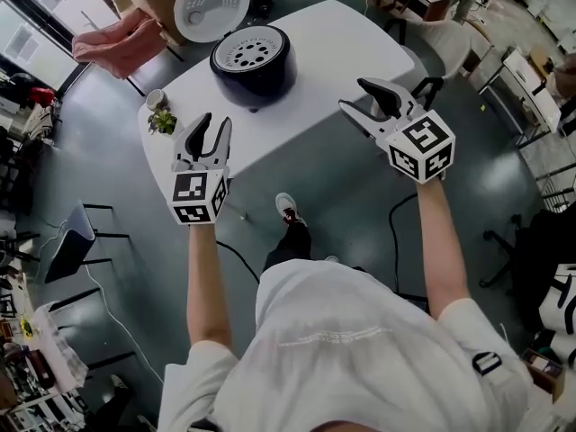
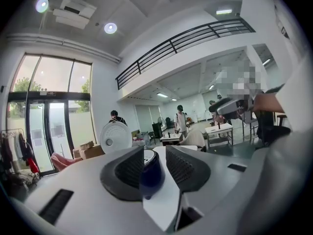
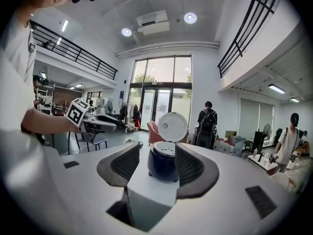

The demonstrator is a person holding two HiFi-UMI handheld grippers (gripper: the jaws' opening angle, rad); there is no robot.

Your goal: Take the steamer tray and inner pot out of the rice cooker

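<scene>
Jaws spread wide on left gripper (image 1: 214, 122) and right gripper (image 1: 353, 95), nothing pinched, both on near side of table (image 1: 346, 39). Rice cooker (image 1: 254, 68) by far edge, lid (image 1: 211, 5) up, steamer tray (image 1: 251, 48) sitting in top. Loads of bare room to its right and front; little plant (image 1: 163, 118) at left corner.

Open surface (image 1: 337, 48) is left on the near and right sides of the rice cooker (image 1: 252, 61). Its top is cleared by the raised lid (image 1: 211, 5) behind. The left approach is narrowed by a potted plant (image 1: 162, 118), just beyond the left hand-held gripper (image 1: 214, 124).
</scene>
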